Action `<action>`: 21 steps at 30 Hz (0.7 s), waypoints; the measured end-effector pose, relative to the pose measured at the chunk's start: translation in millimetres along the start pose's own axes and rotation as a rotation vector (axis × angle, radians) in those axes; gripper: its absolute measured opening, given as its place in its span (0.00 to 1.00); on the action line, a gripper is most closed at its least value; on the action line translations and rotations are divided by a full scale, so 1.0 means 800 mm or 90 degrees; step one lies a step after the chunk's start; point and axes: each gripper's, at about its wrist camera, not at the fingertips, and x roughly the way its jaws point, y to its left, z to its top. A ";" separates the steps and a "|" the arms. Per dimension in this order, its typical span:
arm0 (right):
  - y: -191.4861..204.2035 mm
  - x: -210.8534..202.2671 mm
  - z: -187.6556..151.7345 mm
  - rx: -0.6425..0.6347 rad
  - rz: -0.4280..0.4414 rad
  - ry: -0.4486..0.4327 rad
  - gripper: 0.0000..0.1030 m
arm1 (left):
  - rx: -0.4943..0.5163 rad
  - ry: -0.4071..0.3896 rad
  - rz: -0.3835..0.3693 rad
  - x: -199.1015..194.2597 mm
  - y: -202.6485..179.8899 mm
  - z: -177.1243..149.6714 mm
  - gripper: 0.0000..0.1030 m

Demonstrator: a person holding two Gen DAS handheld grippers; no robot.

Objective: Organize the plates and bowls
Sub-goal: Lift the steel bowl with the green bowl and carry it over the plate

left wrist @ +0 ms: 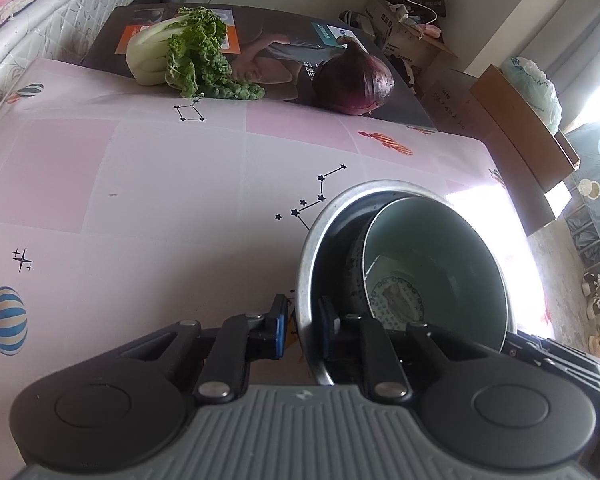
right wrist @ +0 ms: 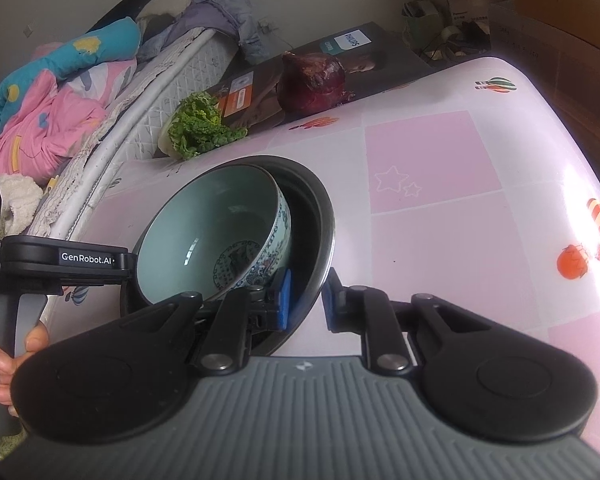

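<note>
Pink checked worktop point(left wrist: 172, 184) under the left wrist camera, printed with balloons and star figures, mostly bare to the left and toward the far edge. Against that far edge: one leafy cabbage point(left wrist: 180, 58) and one red onion point(left wrist: 354, 82), both resting on a flat printed box point(left wrist: 284, 40). Near the worktop's right edge, one metal bowl point(left wrist: 320, 224) with one pale-green porcelain bowl point(left wrist: 444, 248) leaning inside it. Left gripper point(left wrist: 303, 326) clamped on the metal bowl's near rim, one pad outside, one inside, jaws almost together. Beyond the right edge, cardboard boxes point(left wrist: 516, 128) and a glaring window, seen only here.

Same worktop point(right wrist: 432, 160) from the right wrist camera, with open pink squares to the right of the bowls and bright glare at the right edge. Right gripper point(right wrist: 306, 300) likewise closed on the metal bowl point(right wrist: 320, 216) rim, on the opposite side, blue pads pinching the thin wall. Porcelain bowl point(right wrist: 204, 220) tilted within, its blue patterned outside visible only here. Left gripper point(right wrist: 88, 260) at the far rim, with a hand point(right wrist: 8, 360) on its handle. Bed point(right wrist: 72, 120) with heaped bedding along the left edge. Cabbage point(right wrist: 200, 124) and onion point(right wrist: 312, 84) well behind.
</note>
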 end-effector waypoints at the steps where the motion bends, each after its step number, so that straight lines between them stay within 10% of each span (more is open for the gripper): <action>1: 0.000 0.000 0.000 0.000 0.000 0.000 0.15 | 0.001 0.000 -0.003 0.000 0.000 0.000 0.12; 21: -0.001 -0.005 0.006 0.019 0.009 0.007 0.15 | -0.002 -0.012 0.008 -0.010 -0.008 -0.001 0.10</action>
